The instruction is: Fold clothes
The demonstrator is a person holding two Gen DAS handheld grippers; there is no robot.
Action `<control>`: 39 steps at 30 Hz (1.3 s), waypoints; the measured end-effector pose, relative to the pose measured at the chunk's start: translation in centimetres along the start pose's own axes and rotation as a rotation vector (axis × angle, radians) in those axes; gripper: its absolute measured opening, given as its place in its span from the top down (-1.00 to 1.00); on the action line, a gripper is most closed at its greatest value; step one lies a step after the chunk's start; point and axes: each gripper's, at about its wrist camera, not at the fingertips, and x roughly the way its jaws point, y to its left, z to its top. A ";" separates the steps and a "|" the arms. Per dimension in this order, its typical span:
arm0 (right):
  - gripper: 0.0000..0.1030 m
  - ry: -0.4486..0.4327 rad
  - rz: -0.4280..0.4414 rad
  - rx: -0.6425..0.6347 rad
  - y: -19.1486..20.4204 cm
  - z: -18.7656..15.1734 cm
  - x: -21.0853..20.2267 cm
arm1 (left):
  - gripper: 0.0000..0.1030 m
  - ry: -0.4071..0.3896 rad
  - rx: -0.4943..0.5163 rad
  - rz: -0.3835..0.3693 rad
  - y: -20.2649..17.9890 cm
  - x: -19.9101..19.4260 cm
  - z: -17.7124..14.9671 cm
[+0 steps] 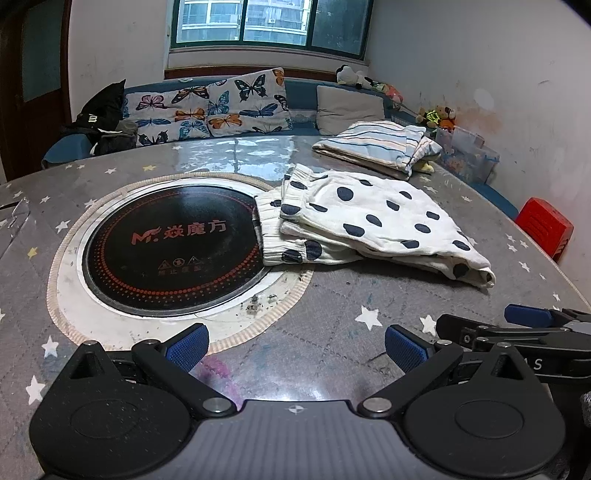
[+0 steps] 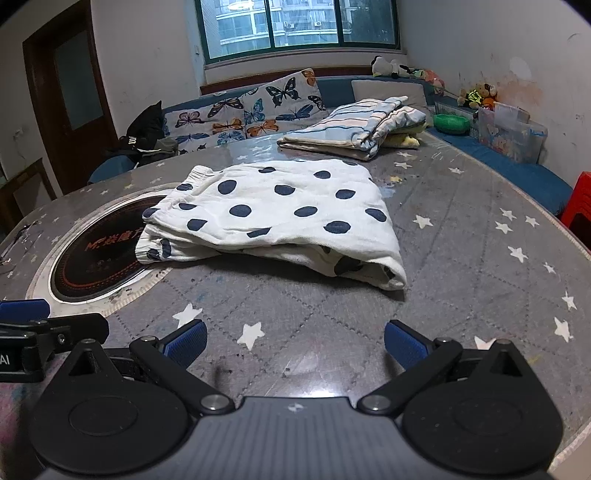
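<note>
While both grippers are hovering low over the near edge of the table [image 1: 332, 295], the polka-dot garment [image 2: 280, 210] is lying folded in the middle of it, with nothing holding it. The left gripper [image 1: 295, 343] is showing its 2 blue fingers [image 1: 188, 345] spread wide with only the starred table cover between them. The right gripper [image 2: 295, 341] is also standing wide apart and is gripping nothing. They are sitting side by side, and each is appearing at the edge of the other's view.

One end of the garment, with its ribbed cuffs, is lying over the rim of the round black cooktop [image 1: 173, 243] set into the table. Behind the garment, apart from it, a folded striped cloth [image 2: 354, 125] is resting on something yellow near the far edge. Between the grippers and the garment only bare table cover is showing, so nothing is standing in the way.

Beyond the table, butterfly cushions [image 1: 218, 107] are leaning on a blue sofa [image 1: 301, 92] under a window [image 2: 295, 26]. Dark clothes [image 1: 101, 118] are piling at its left end, soft toys [image 2: 476, 96] and a clear plastic box [image 2: 511, 133] are sitting at the right, and a red stool [image 1: 546, 225] is standing by the wall.
</note>
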 end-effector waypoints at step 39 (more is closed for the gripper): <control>-1.00 0.040 -0.045 0.042 -1.2 1.5 2.8 | -1.00 0.062 0.004 0.022 0.7 3.7 2.0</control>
